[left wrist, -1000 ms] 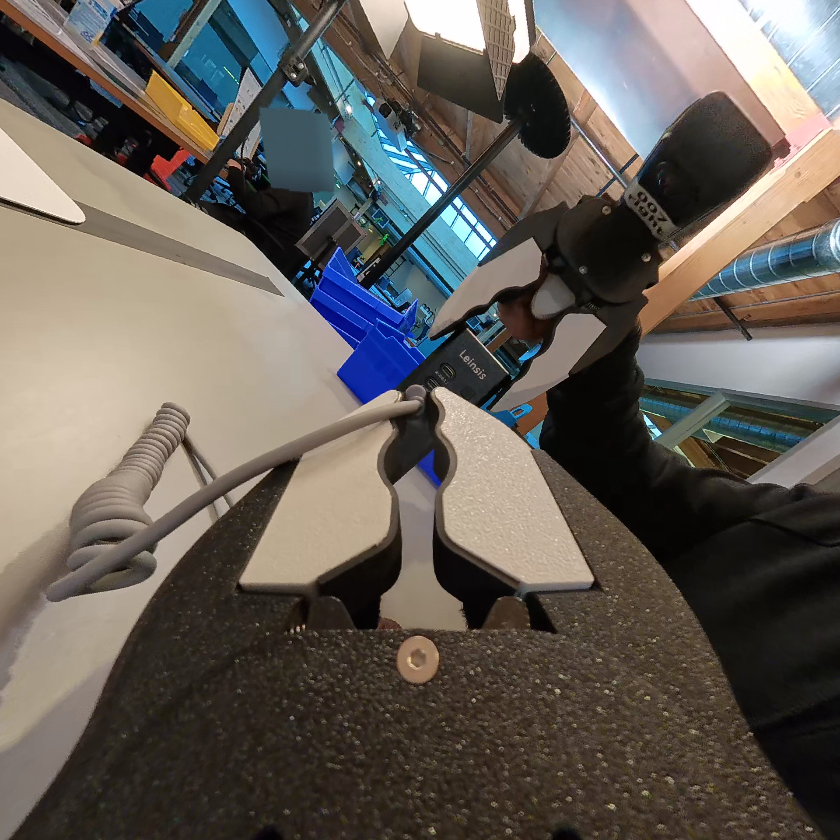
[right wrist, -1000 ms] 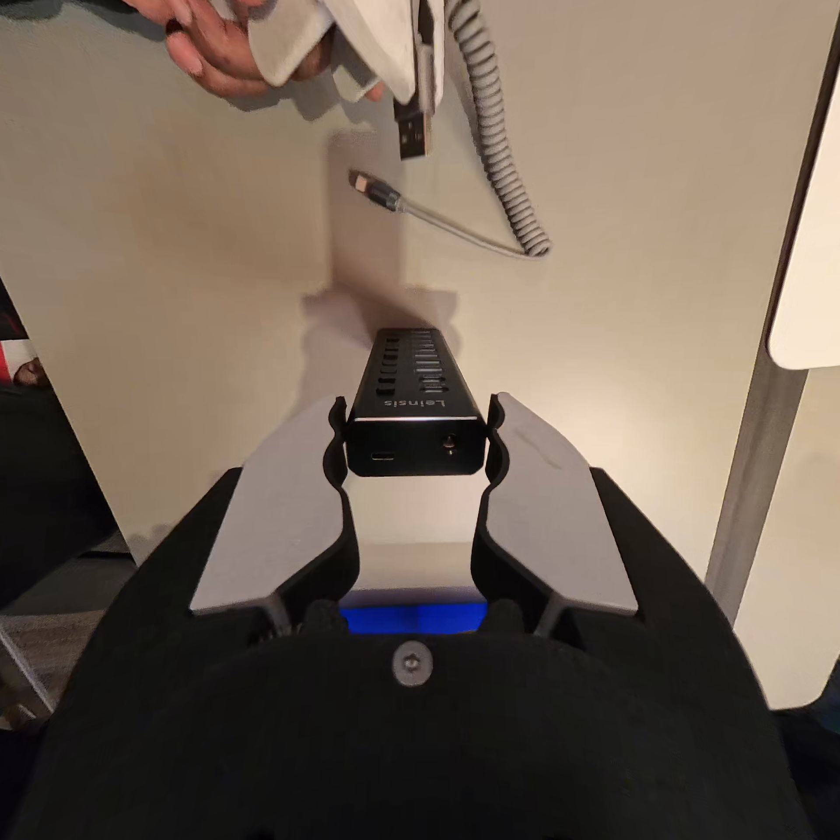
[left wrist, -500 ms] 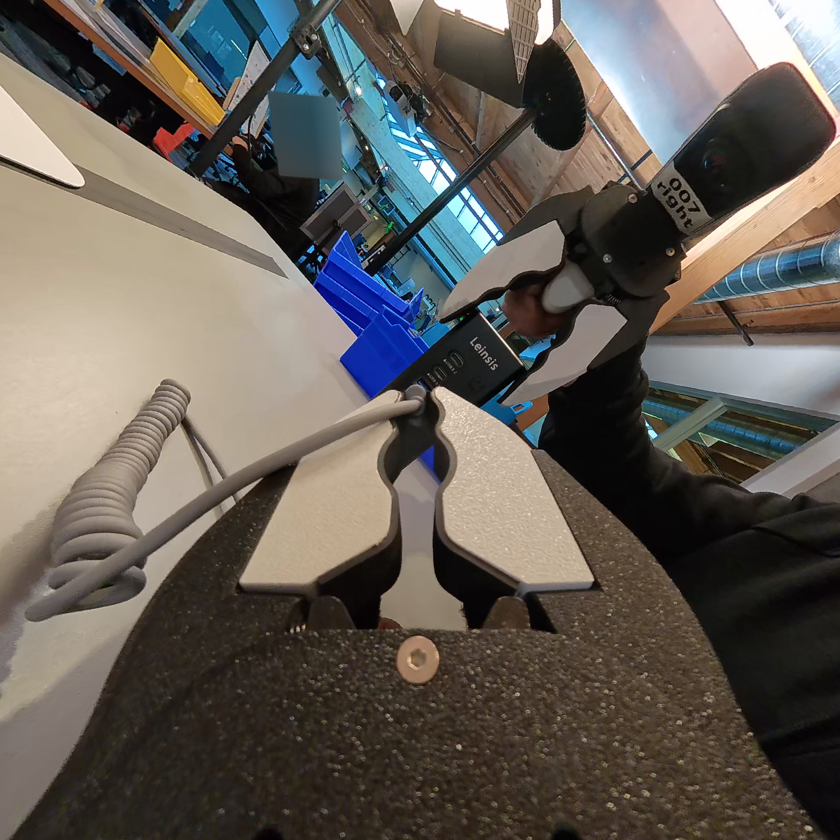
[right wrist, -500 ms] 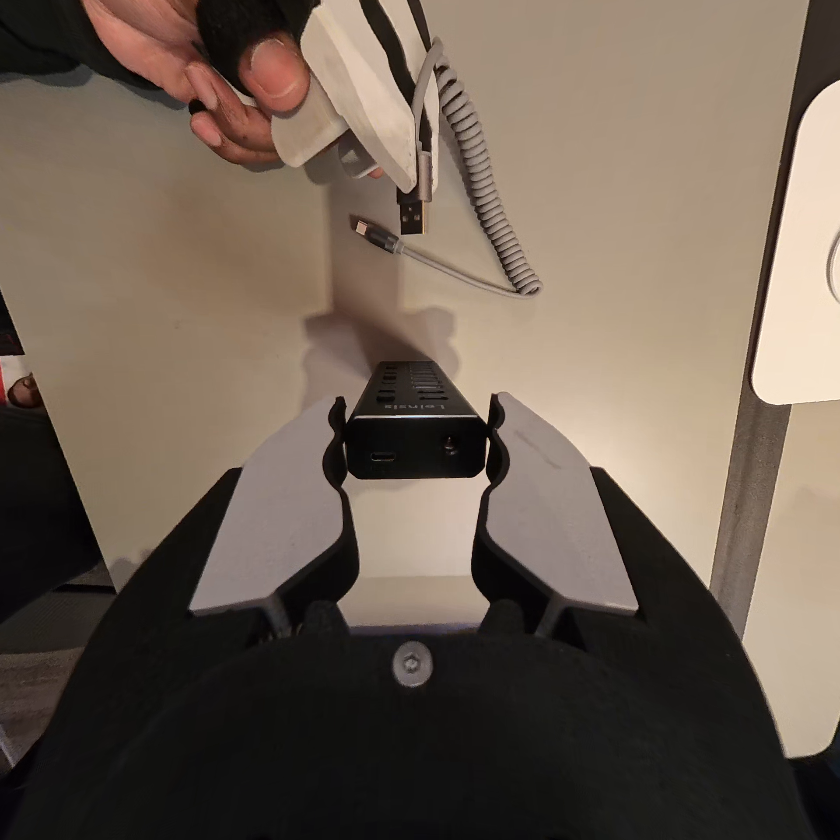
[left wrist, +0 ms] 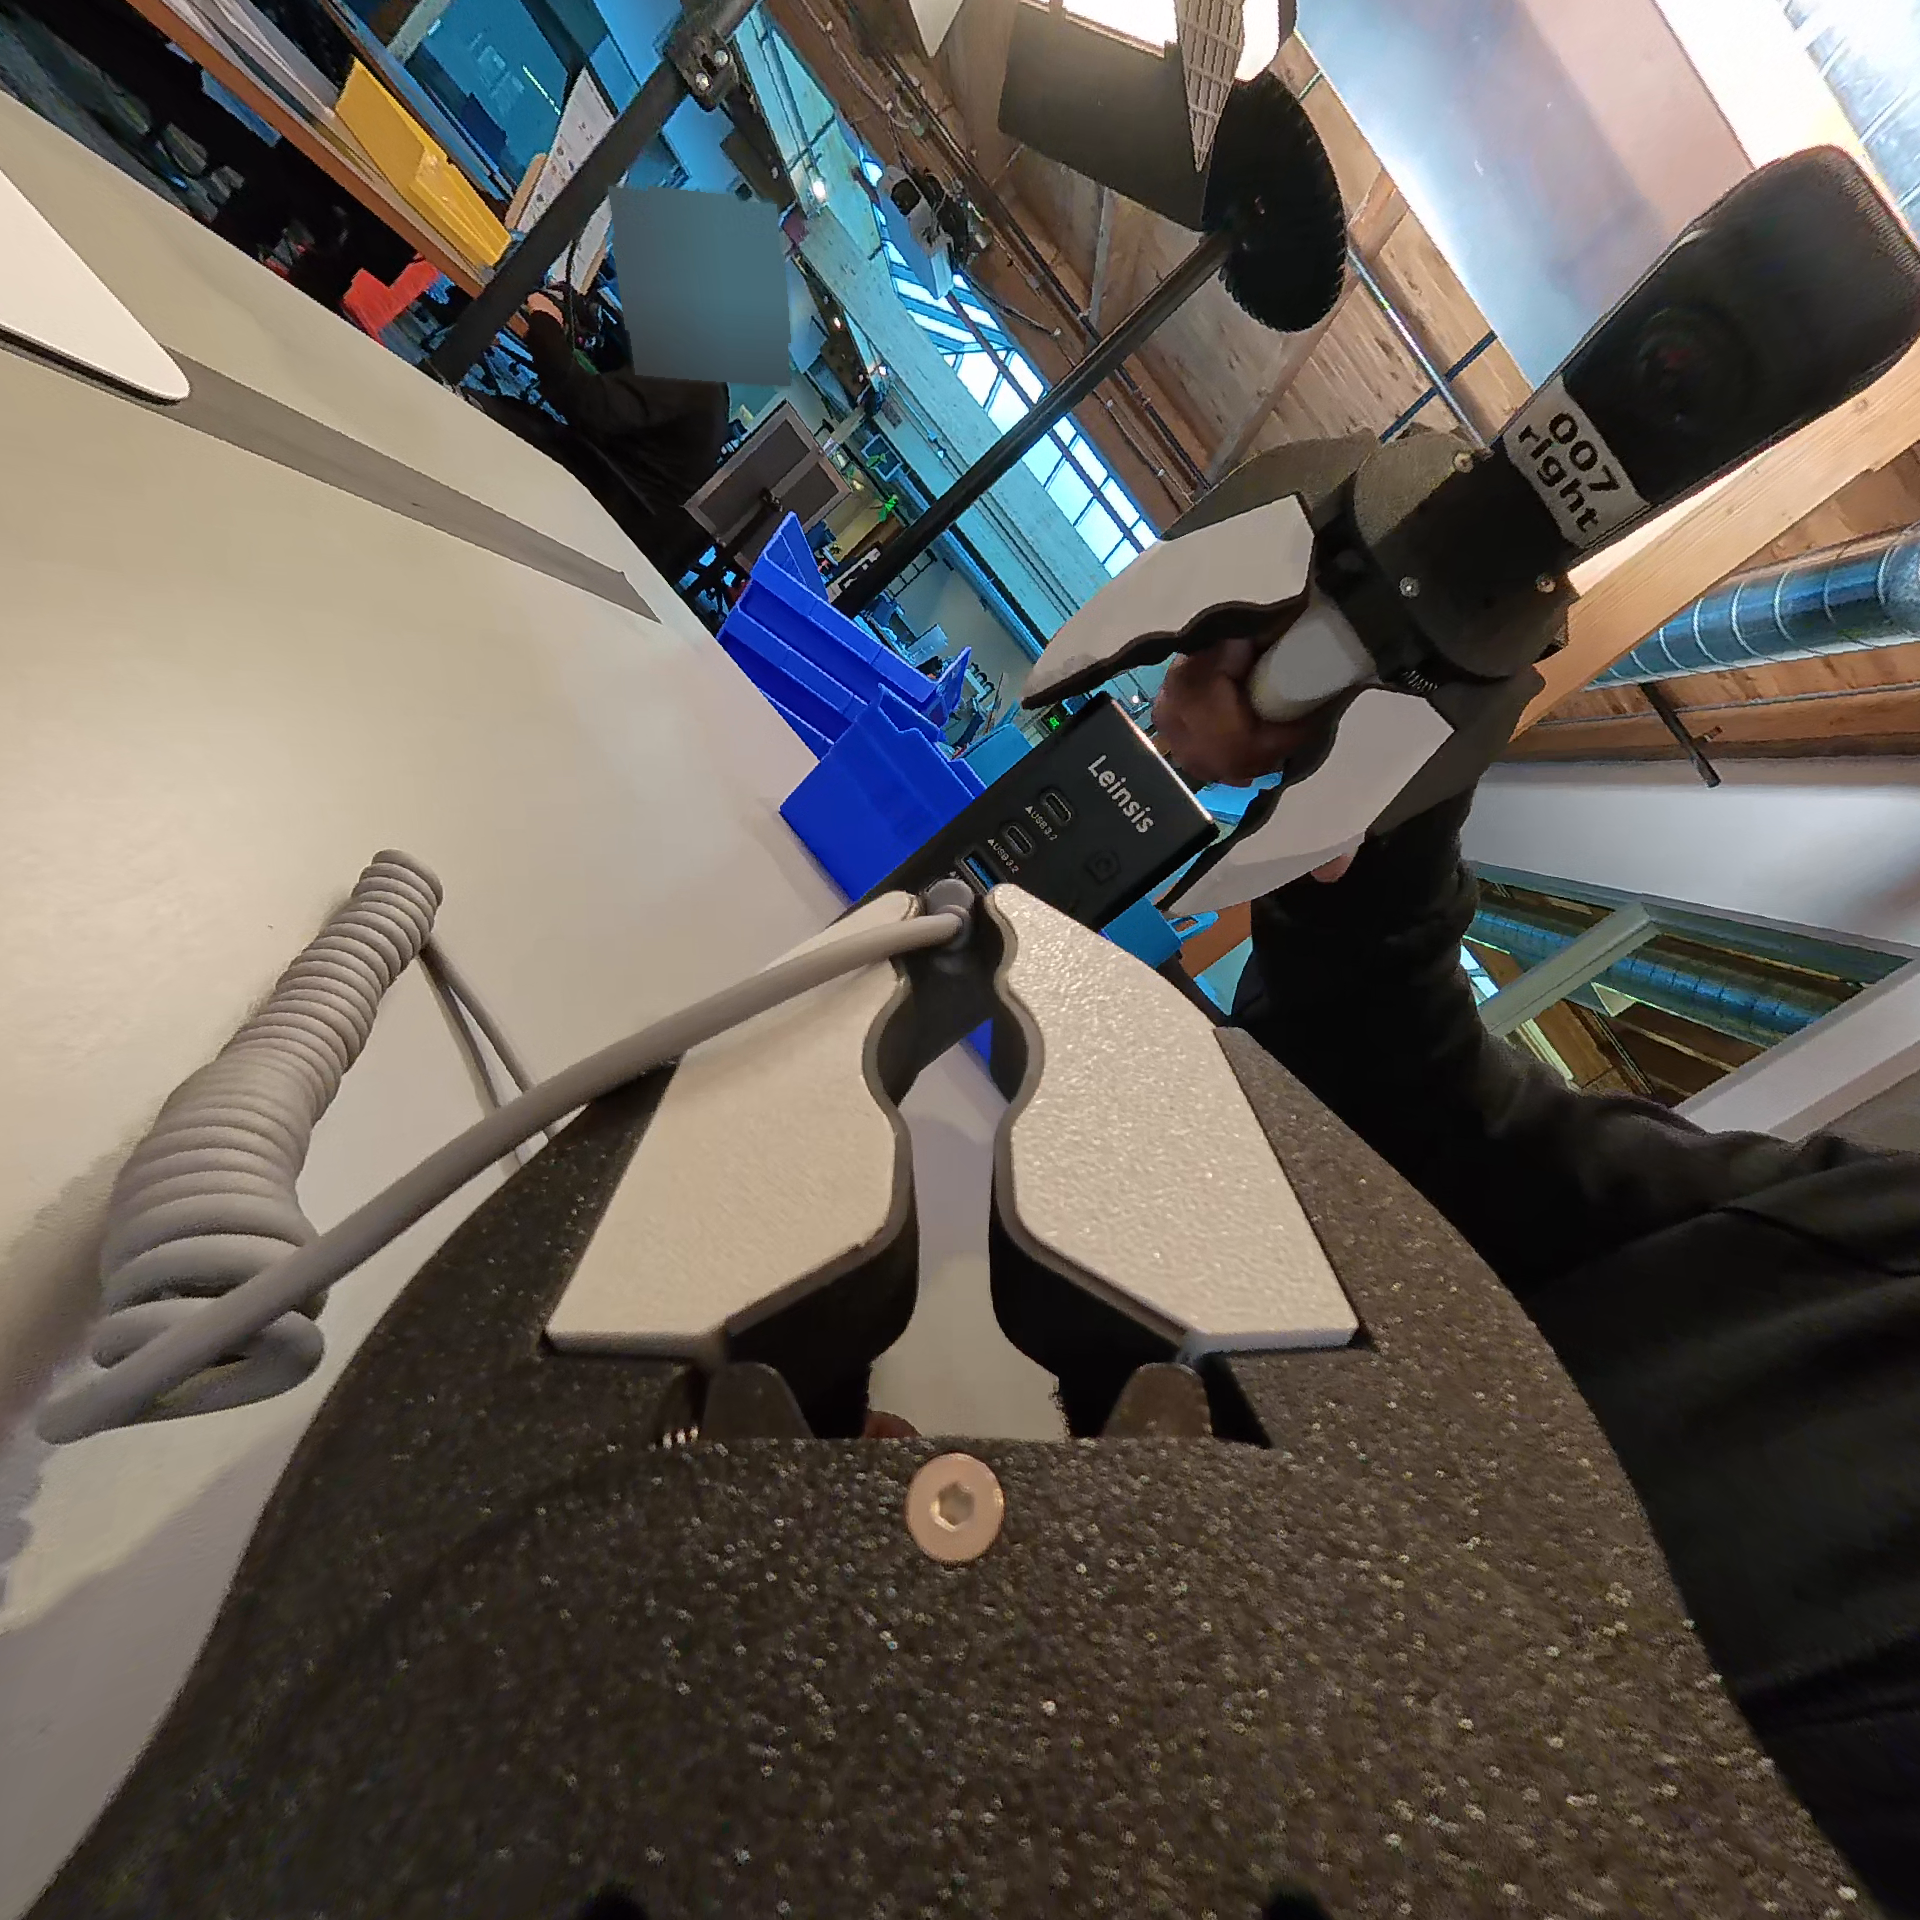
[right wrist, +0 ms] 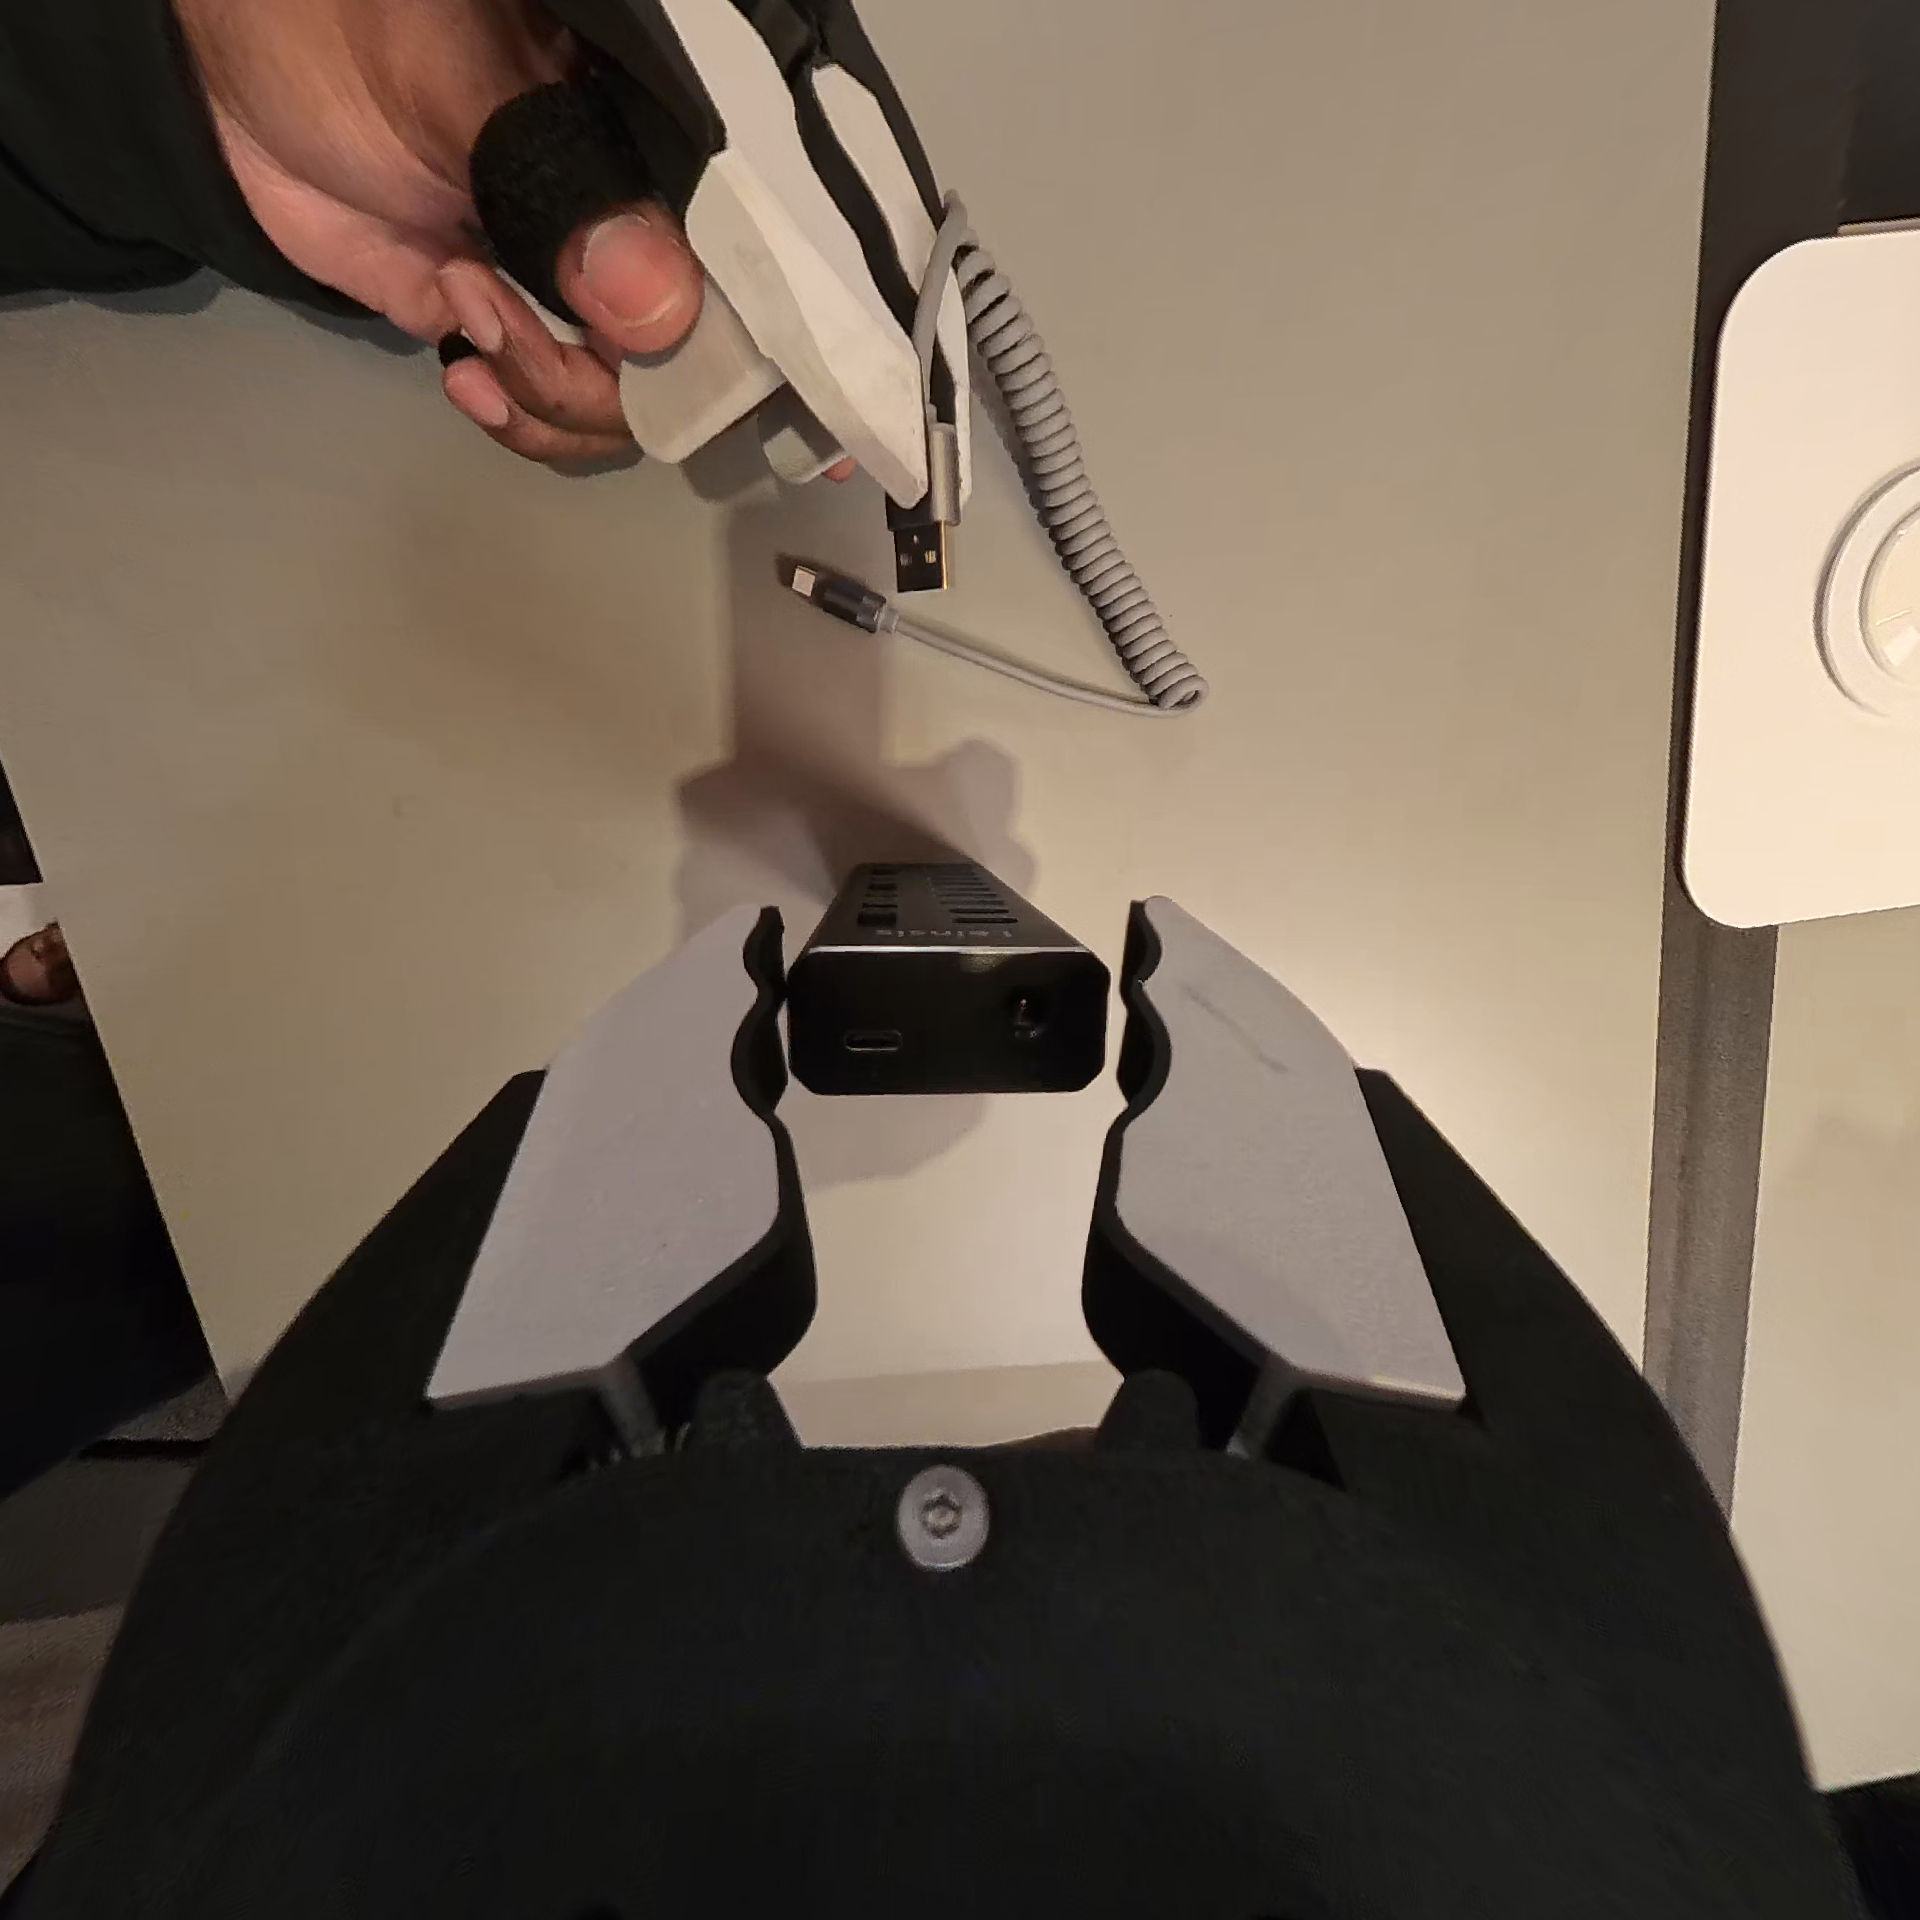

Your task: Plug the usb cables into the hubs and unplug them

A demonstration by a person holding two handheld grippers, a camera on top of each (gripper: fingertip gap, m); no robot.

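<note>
My left gripper [left wrist: 951, 914] is shut on the plug end of a grey coiled USB cable [left wrist: 623, 1049], held above the pale table [left wrist: 312, 675]. In the right wrist view the cable's USB-A plug [right wrist: 920, 551] sticks out of that gripper's white fingers [right wrist: 831, 343], pointing at the hub. The cable's other plug [right wrist: 831, 592] lies on the table. My right gripper [right wrist: 945, 935] is shut on a black multi-port hub [right wrist: 945, 1013], gripped by its sides near one end and held above the table. The hub [left wrist: 1081, 831] shows its port face just beyond my left fingertips.
A white pad with a round dial [right wrist: 1849, 582] lies at the table's right side, past a dark seam. Blue bins [left wrist: 862, 717] stand beyond the table edge. A lamp on a black stand [left wrist: 1143, 125] hangs overhead. A person stands in the background. The gap from one gripper's tips to the other's is roughly 8 centimeters.
The left gripper with the USB-A plug has come closer to the hub. The hub has stayed in the right gripper and tilted slightly, showing less of its top.
</note>
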